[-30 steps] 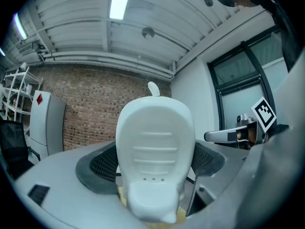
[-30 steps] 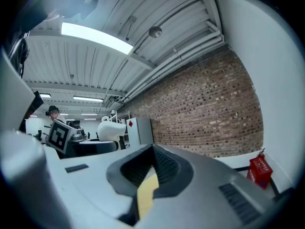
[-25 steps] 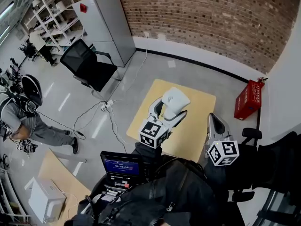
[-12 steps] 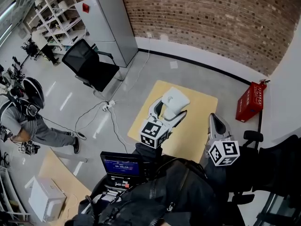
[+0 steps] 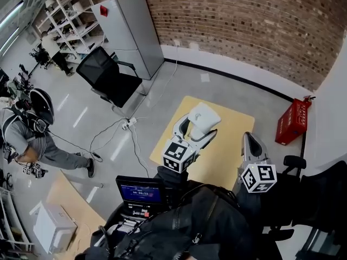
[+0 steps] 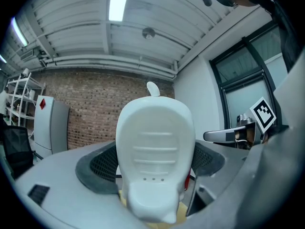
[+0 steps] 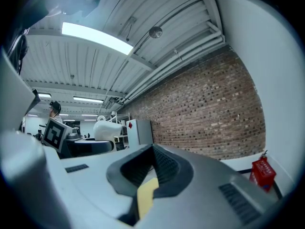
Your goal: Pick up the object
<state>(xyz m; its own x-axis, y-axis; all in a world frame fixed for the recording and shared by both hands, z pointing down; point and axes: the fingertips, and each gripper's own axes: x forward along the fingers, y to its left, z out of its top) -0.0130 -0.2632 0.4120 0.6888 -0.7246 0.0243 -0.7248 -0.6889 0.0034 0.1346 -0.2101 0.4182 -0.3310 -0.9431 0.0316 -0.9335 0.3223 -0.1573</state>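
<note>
A white moulded plastic object (image 5: 203,117) with ribbed grooves is held up above the yellow table (image 5: 230,145). My left gripper (image 5: 197,128) is shut on it, one black pad on each side. In the left gripper view the object (image 6: 155,151) fills the middle between the pads, and the left gripper (image 6: 155,178) grips its lower part. My right gripper (image 5: 250,141) hovers over the table's right side with its jaws pressed together and nothing between them. In the right gripper view the right gripper (image 7: 151,173) is shut, and the white object (image 7: 107,128) shows far left.
A red crate (image 5: 293,122) stands on the floor right of the table. A black office chair (image 5: 105,77) and a grey cabinet (image 5: 127,31) are at the back left. A person (image 5: 30,137) crouches far left. A small screen (image 5: 138,191) sits near my body.
The head view has drifted slightly. Both grippers and the white object keep the same pose.
</note>
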